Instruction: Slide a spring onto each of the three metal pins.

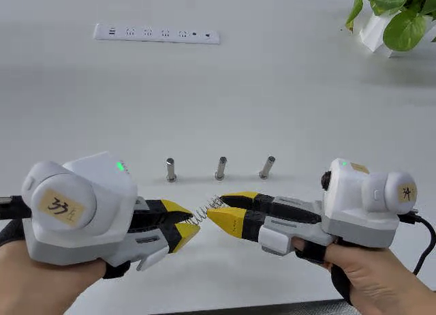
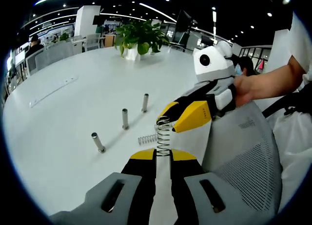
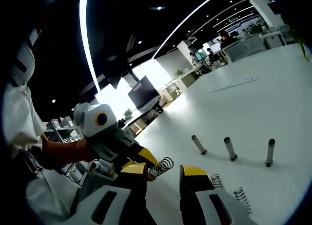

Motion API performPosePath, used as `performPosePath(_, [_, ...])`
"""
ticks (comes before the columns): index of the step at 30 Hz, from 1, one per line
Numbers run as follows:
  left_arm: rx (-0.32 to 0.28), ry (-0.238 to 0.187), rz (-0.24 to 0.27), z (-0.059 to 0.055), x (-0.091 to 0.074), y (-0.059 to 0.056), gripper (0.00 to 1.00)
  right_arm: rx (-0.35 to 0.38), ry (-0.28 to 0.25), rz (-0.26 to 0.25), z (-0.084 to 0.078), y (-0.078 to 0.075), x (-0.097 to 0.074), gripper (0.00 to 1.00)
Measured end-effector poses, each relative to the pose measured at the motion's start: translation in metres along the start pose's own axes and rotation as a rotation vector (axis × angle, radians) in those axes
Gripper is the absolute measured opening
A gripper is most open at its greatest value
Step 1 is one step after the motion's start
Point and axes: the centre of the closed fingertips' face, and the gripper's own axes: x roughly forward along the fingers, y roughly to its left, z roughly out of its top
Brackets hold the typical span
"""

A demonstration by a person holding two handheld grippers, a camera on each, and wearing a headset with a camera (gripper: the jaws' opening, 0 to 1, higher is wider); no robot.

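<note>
Your left gripper, lower left, points right, jaws clamped on 1 spring. Your right gripper, lower right, faces it, jaws parted, gripping nothing.

I get bright, even overhead light on the white table; the pins at its middle cast only faint shadows. Ceiling strip lights glare above it, bent by fisheye distortion.
</note>
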Motion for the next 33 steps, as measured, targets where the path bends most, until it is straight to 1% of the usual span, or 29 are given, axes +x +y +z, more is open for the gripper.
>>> performPosePath(4, [0.002,-0.005,-0.005,0.001,0.0,-0.001,0.07,0.011,-0.007,0.007,0.002,0.001,0.001,0.18])
performPosePath(7, [0.0,-0.012,-0.012,0.002,0.001,-0.002,0.07,0.017,-0.013,0.013,0.005,0.001,0.003,0.14])
performPosePath(14, [-0.003,-0.021,-0.014,0.003,0.0,-0.001,0.07,0.026,-0.025,0.021,0.009,0.003,0.004,0.09])
performPosePath(18, [-0.003,-0.023,-0.014,0.003,0.0,-0.001,0.07,0.021,-0.019,0.018,0.009,0.002,0.005,0.08])
performPosePath(24, [-0.006,-0.036,-0.021,0.005,0.0,-0.002,0.07,-0.01,-0.014,0.017,0.012,0.004,0.005,0.08])
performPosePath(33, [-0.011,-0.065,-0.034,0.007,0.0,-0.003,0.07,-0.092,0.028,0.015,0.016,0.009,0.005,0.07])
